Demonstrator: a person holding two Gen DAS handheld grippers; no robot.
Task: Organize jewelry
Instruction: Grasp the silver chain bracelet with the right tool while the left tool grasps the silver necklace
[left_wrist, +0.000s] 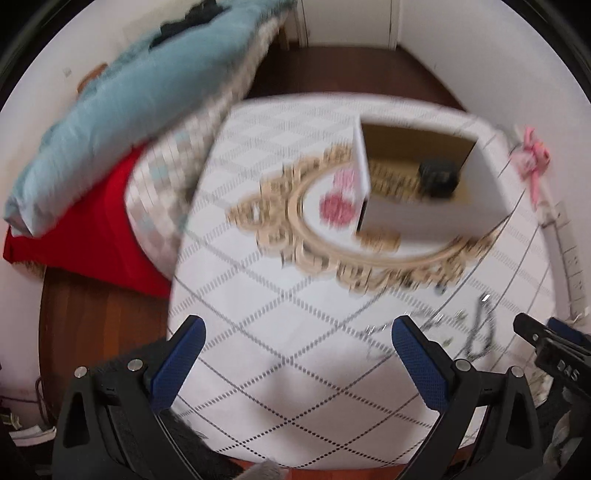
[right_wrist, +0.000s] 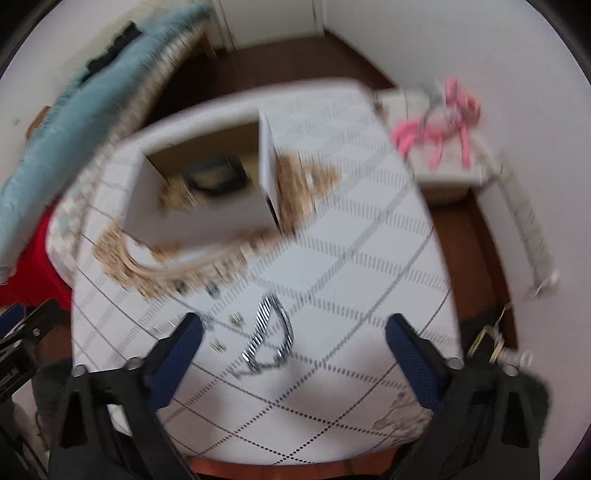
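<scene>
A shiny metal necklace (right_wrist: 267, 341) lies on the matt woven tablecloth (right_wrist: 369, 258) near a white cardboard box (right_wrist: 199, 218).

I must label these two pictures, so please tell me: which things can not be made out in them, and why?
- Jewelry pieces on the tablecloth: both views, motion blur; types and count unclear.
- Dark object inside the white box: blurred, partly behind the box wall.
- Ornate gold tray: the box covers its middle.
- Right gripper: jaws apart over the jewelry; contact cannot be told.
</scene>
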